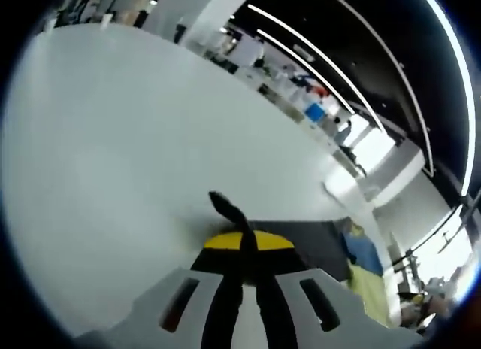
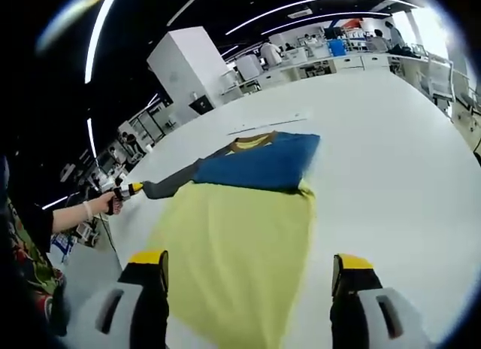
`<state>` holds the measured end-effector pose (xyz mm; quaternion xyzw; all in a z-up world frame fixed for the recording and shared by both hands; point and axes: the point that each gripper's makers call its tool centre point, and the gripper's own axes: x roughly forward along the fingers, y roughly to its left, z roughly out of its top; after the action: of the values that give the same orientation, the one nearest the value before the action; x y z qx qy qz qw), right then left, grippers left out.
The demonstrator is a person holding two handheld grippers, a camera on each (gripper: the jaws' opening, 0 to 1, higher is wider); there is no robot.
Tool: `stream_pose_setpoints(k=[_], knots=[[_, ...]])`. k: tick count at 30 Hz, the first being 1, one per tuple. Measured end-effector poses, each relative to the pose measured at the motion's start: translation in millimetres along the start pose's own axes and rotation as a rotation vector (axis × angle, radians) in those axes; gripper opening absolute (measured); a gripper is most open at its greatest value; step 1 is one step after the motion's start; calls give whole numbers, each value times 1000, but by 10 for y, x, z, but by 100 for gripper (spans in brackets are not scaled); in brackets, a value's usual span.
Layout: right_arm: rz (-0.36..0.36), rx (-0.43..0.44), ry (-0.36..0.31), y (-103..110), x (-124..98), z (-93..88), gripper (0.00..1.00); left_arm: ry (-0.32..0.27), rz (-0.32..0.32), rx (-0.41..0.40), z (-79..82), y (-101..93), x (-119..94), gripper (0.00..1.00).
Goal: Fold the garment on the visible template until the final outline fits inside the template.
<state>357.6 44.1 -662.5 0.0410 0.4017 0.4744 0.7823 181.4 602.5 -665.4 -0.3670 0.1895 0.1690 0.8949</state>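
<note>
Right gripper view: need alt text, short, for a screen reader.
A yellow-and-blue garment lies on a white table, its blue upper part folded over and a dark sleeve pulled out sideways by the left gripper in a person's hand. The right gripper hovers open above the yellow lower part.

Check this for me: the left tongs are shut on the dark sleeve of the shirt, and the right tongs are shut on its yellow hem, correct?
Not quite. The right tongs are open above the yellow part of the shirt, gripping nothing, as the right gripper view shows. The left tongs are shut on the dark sleeve.
</note>
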Motion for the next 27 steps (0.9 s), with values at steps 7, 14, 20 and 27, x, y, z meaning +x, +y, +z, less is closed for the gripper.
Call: stream_pose_setpoints(k=[7, 14, 20, 27], knots=[[14, 1, -13, 35, 6, 9, 89, -5, -84, 57, 68, -389, -35, 0], [18, 10, -35, 21, -27, 20, 89, -2, -211, 151, 214, -1062, 58, 0], [18, 26, -55, -3, -76, -27, 89, 19, -300, 223, 208, -1615, 196, 0], [12, 48, -70, -38, -145, -106, 89, 48, -345, 259, 116, -1984, 414, 0]])
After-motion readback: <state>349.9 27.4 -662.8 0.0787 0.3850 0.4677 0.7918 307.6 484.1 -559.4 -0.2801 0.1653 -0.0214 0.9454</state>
